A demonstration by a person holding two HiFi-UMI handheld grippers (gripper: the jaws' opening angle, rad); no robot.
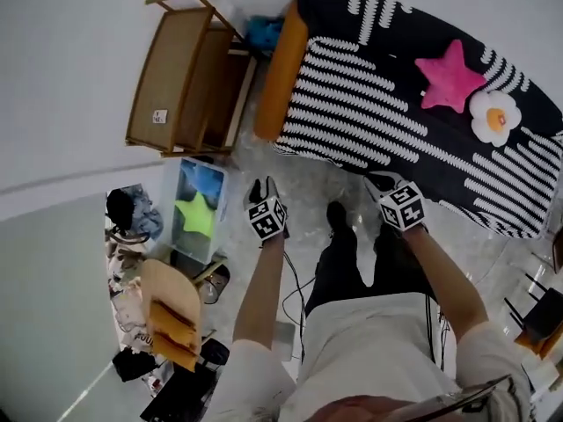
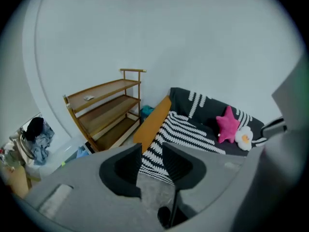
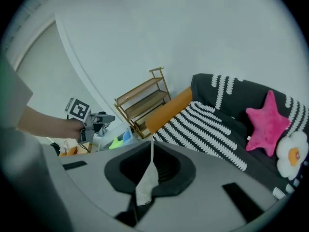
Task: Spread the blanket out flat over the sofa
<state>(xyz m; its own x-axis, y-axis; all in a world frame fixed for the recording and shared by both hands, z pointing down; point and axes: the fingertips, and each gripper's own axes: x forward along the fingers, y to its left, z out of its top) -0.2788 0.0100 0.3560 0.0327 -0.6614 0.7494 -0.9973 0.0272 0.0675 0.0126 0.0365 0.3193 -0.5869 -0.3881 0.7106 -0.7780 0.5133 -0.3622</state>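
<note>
The only real container is the clear plastic bin [image 1: 168, 207] on the floor at your 9 o'clock. It has a lime-green star cushion [image 1: 197, 216] and a blue cushion [image 1: 203, 183] in it.

The wooden shelf [image 1: 171, 77] at 11 o'clock looks nearly bare, with just a small pale item on one board. There's a heap of clothes and clutter [image 1: 132, 214] at 8 o'clock.

The striped blanket [image 1: 369, 95] lies over the sofa's seat and back at 12 to 1 o'clock, beside the sofa's orange arm [image 1: 281, 69]. A pink star cushion [image 1: 450, 77] and an egg cushion [image 1: 494, 117] sit on it.

Your left gripper [image 2: 151, 153] has its jaws spread with nothing between them. Your right gripper [image 3: 152, 149] has its jaws pressed together.
</note>
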